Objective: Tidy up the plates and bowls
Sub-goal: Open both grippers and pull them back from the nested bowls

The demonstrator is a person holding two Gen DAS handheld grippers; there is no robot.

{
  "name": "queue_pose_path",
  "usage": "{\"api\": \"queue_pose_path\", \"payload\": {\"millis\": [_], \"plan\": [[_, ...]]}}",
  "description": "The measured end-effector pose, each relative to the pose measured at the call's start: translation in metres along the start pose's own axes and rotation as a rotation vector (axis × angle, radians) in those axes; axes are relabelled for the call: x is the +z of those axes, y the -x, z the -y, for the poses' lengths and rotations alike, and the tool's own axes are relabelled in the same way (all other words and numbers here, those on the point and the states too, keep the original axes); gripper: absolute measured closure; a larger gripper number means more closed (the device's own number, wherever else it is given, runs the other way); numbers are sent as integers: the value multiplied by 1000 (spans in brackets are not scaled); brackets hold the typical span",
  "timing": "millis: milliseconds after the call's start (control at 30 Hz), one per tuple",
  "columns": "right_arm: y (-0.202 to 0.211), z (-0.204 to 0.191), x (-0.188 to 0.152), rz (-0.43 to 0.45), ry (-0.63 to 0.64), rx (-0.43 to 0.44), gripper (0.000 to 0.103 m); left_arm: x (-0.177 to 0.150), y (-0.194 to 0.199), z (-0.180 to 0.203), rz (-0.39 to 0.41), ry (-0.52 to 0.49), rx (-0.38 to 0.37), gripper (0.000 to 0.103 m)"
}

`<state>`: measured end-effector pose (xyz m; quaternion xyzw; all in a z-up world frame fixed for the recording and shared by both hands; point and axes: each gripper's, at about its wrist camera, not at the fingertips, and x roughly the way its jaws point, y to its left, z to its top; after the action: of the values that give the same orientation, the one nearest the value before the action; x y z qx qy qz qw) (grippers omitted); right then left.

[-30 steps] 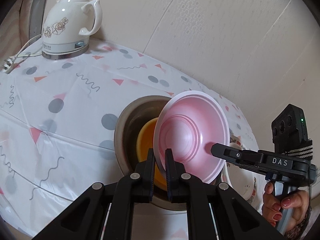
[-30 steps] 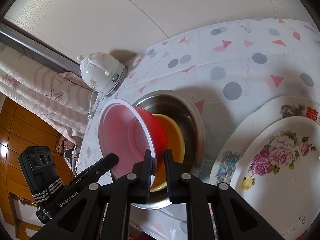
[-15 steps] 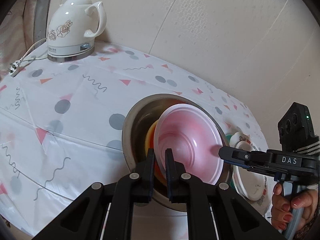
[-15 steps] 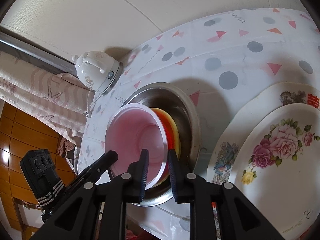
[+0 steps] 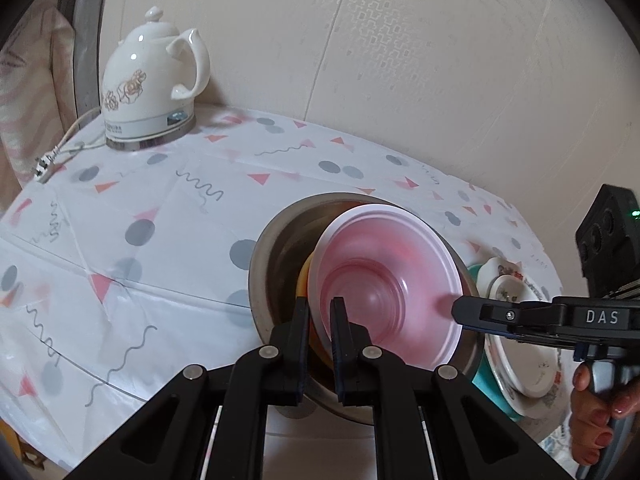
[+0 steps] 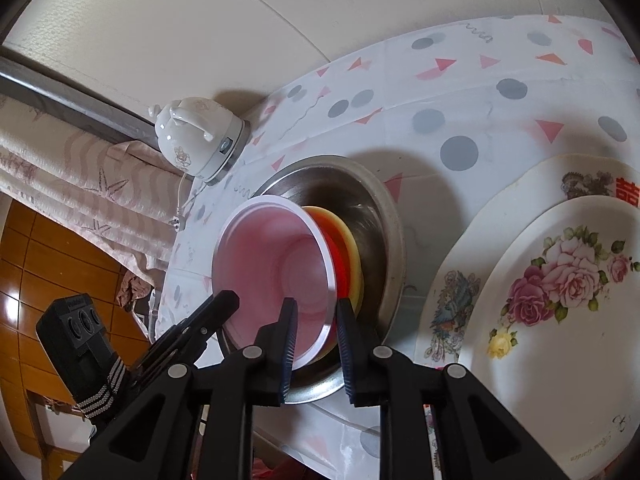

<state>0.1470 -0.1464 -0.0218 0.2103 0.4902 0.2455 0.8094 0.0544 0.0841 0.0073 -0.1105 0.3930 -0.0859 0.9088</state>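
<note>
Inside the wide steel basin (image 5: 276, 264), the pink plastic bowl (image 5: 384, 284) nests on a yellow bowl (image 6: 352, 248). Left gripper (image 5: 320, 312) clamps its rim; right gripper (image 6: 316, 316), just eased apart, straddles it. Release only once it sits level.

You face a cream embossed wall (image 5: 400, 60); glossy orange-brown floor tiles (image 6: 36, 256) and a pink striped curtain (image 6: 60, 184) lie beside your counter (image 5: 120, 208).

Pink bowl (image 5: 384, 280): smooth translucent plastic. Outer basin (image 6: 380, 220): brushed metal. Floral plates (image 6: 560, 300): glossy ceramic. Kettle (image 5: 152, 88): glazed ceramic. Tablecloth (image 5: 160, 208): glossy plastic film.
</note>
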Motion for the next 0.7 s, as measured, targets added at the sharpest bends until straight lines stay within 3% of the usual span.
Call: {"api": "queue_pose_path", "payload": {"millis": [367, 433, 500, 533, 700], "plan": [[23, -20, -14, 159, 182, -137, 81, -2, 4, 8, 56, -64, 79, 91], [26, -19, -19, 182, 180, -140, 81, -2, 5, 8, 66, -65, 82, 85], [29, -18, -24, 205, 181, -137, 81, -2, 8, 8, 84, -66, 87, 68], [30, -17, -27, 217, 184, -137, 81, -3, 9, 8, 94, -68, 90, 65], [33, -14, -46, 248, 173, -108, 81, -4, 17, 10, 133, -87, 110, 63]]}}
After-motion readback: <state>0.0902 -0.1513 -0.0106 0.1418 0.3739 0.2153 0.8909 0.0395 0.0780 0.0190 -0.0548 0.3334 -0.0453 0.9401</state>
